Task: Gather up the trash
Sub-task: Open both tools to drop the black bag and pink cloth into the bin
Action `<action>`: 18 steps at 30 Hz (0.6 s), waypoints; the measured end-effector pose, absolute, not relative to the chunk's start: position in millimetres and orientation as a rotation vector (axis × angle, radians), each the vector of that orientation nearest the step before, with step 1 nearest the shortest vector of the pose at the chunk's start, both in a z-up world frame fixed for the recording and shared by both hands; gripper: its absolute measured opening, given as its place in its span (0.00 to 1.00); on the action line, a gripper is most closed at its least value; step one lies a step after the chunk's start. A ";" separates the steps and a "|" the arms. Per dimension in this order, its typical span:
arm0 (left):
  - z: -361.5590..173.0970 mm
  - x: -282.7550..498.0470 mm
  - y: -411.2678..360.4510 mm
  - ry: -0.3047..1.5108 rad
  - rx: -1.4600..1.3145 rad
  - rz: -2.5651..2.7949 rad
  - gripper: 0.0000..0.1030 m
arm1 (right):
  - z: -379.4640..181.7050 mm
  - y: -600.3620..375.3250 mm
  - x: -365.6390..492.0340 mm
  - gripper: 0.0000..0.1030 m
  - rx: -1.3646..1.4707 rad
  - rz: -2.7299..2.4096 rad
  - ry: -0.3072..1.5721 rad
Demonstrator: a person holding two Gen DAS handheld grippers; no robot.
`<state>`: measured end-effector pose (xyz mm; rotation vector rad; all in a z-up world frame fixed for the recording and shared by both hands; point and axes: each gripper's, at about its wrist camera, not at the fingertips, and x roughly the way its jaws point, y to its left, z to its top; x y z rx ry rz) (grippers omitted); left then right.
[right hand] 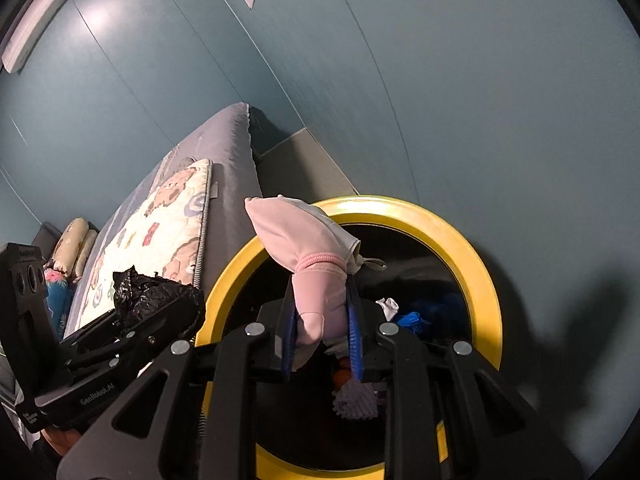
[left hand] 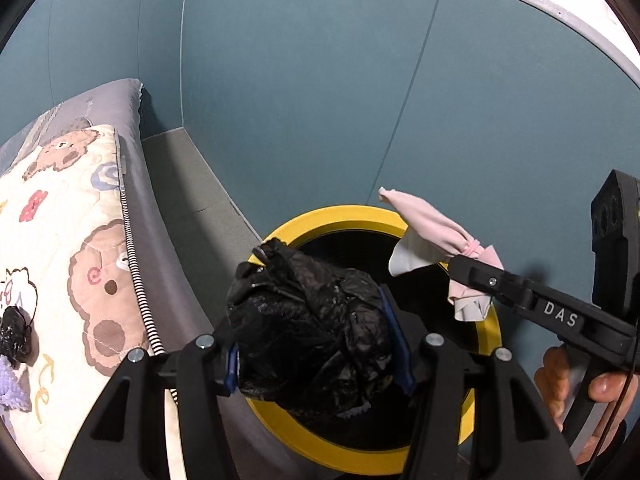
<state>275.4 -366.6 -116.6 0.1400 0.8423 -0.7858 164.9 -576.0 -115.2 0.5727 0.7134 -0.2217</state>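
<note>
Left tool (left hand: 316, 336) is clamped on a crumpled black plastic bag (left hand: 308, 320), right tool (right hand: 322, 332) on a pink sock (right hand: 308, 256), both over the yellow-rimmed bin (right hand: 460, 240). The sock likely snags on release; the bag, near the rim, could fall outside.

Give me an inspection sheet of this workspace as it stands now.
Surface: cartoon-print quilt on grey mattress.
Job's things: crumpled black plastic bag; pink cloth bundle; yellow-rimmed round bin, both held over it.
Clutter: small black wad on quilt; scraps inside bin.
Grippers: left gripper shut on bag; right gripper shut on bundle.
Cables: nothing seen.
Surroundings: blue-green wall panels.
</note>
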 end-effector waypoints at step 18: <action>-103.8 276.1 -340.1 0.789 0.096 -0.730 0.90 | -104.1 -569.9 154.6 0.52 0.584 -0.256 0.687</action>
